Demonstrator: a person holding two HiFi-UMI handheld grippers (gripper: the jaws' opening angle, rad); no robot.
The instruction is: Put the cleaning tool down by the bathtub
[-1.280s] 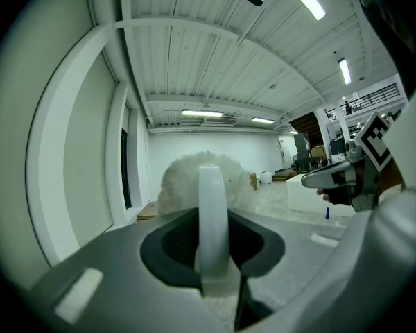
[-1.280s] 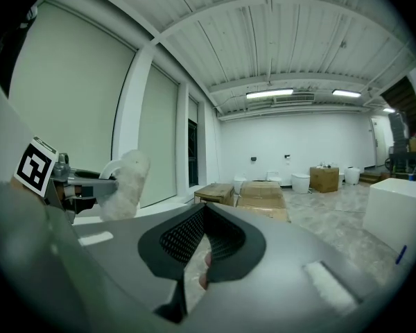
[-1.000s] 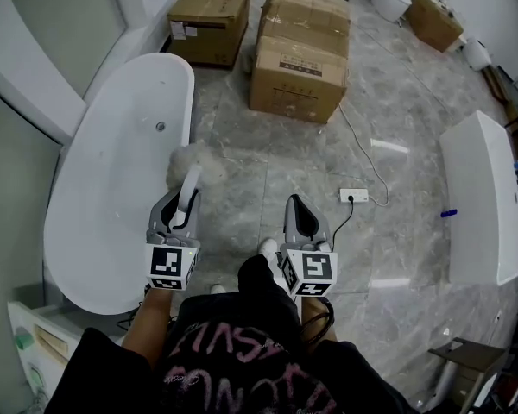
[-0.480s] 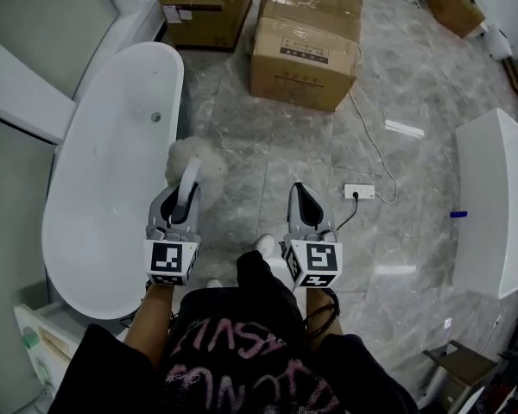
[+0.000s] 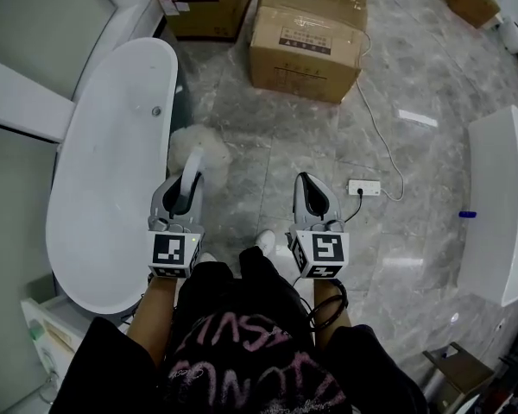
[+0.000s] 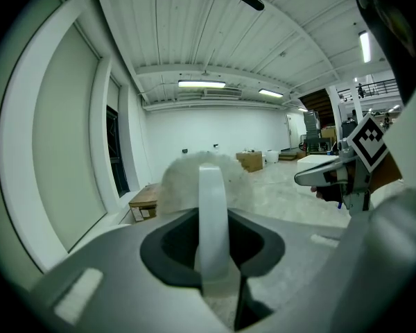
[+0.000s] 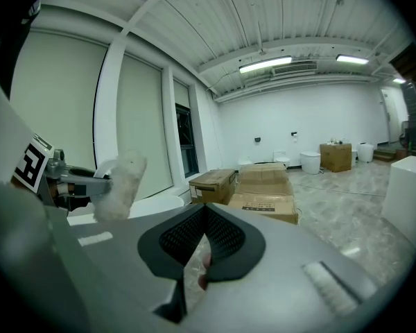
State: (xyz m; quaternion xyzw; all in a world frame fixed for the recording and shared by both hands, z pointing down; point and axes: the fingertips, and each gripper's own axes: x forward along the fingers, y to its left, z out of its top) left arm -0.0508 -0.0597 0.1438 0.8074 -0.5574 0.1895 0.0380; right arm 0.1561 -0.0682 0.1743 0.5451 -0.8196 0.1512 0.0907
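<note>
The cleaning tool has a white handle (image 5: 191, 172) and a fluffy white head (image 5: 200, 141). My left gripper (image 5: 185, 190) is shut on that handle, holding the tool over the grey floor just right of the white bathtub (image 5: 104, 171). In the left gripper view the handle (image 6: 212, 220) rises between the jaws, with the fluffy head (image 6: 194, 179) behind it. My right gripper (image 5: 309, 194) is shut with nothing in it, level with the left one. In the right gripper view the fluffy head (image 7: 119, 183) and the left gripper (image 7: 69, 182) show at the left.
Cardboard boxes (image 5: 306, 33) stand on the floor ahead, with another box (image 5: 205, 3) near the tub's far end. A white power strip (image 5: 363, 187) with its cable lies right of my right gripper. A white rectangular fixture (image 5: 497, 205) stands at the right. A person's shoes (image 5: 265, 242) show below.
The view has shifted forward along the floor, so the tub and boxes sit higher and left. Both grippers keep their hold and their spacing.
</note>
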